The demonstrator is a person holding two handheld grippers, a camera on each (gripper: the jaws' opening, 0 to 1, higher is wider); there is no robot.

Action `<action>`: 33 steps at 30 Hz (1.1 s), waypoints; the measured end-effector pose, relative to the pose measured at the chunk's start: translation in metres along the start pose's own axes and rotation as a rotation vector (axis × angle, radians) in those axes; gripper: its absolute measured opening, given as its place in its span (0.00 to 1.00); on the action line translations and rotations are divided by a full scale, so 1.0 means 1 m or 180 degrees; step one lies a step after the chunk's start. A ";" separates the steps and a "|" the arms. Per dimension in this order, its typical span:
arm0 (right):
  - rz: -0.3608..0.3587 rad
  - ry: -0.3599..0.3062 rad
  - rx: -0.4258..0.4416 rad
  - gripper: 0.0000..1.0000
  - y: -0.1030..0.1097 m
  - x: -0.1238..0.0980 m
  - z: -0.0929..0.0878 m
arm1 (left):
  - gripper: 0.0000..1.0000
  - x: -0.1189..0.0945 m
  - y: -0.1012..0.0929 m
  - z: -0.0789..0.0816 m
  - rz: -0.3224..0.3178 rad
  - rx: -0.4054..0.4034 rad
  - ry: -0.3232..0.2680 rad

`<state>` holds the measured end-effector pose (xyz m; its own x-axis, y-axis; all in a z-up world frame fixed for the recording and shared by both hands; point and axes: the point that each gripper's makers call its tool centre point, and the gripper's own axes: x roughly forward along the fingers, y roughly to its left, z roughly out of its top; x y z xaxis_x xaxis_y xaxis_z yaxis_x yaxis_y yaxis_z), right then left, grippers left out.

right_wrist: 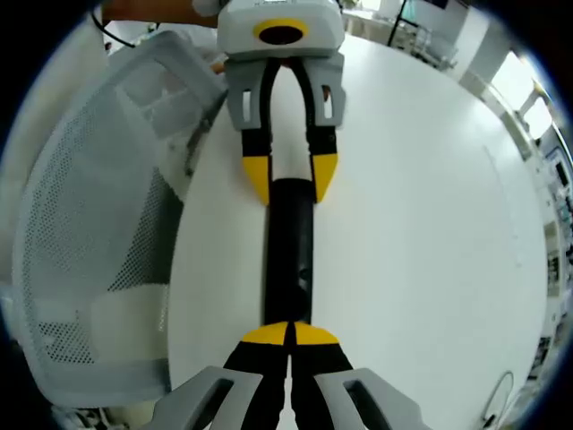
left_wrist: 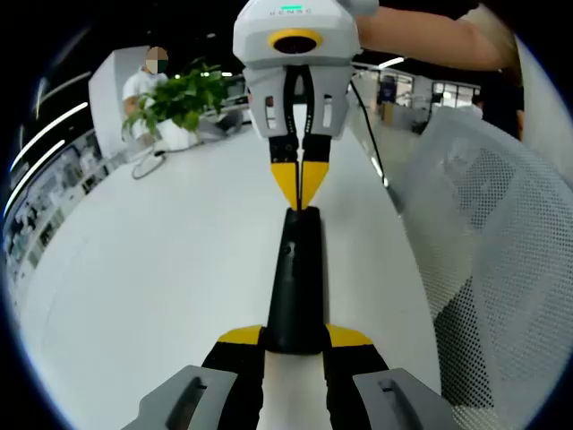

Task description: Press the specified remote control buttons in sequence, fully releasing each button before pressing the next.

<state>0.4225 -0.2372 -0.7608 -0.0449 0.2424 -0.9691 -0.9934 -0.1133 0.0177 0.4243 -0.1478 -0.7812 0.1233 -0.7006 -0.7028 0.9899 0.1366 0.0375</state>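
A long black remote control (left_wrist: 295,278) lies lengthwise on the white table (left_wrist: 161,287). My left gripper (left_wrist: 295,337) is shut on its near end, one yellow-tipped jaw on each side. My right gripper (left_wrist: 300,184) comes in from the far side, its yellow tips shut together and resting on the remote's far end. In the right gripper view, the right gripper (right_wrist: 291,333) has its tips closed over one end of the remote (right_wrist: 291,242). The left gripper (right_wrist: 291,177) clamps the other end. The buttons are too dark to make out.
A white mesh chair (left_wrist: 501,269) stands close against the table edge beside the remote (right_wrist: 98,224). A potted plant (left_wrist: 183,98) and a cable (left_wrist: 148,166) sit at the table's far end, with a person behind them. Bare tabletop (right_wrist: 421,224) spreads on the other side.
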 end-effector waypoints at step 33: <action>0.0088 0.0080 -0.0140 0.00 0.002 0.015 0.014 | 0.24 0.000 -0.001 0.001 0.0013 -0.0020 -0.0016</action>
<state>0.4186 -0.2207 -0.7716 -0.0689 0.2144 -0.9743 -0.9862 -0.1620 0.0341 0.4231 -0.1487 -0.7805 0.1278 -0.7035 -0.6991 0.9889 0.1439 0.0360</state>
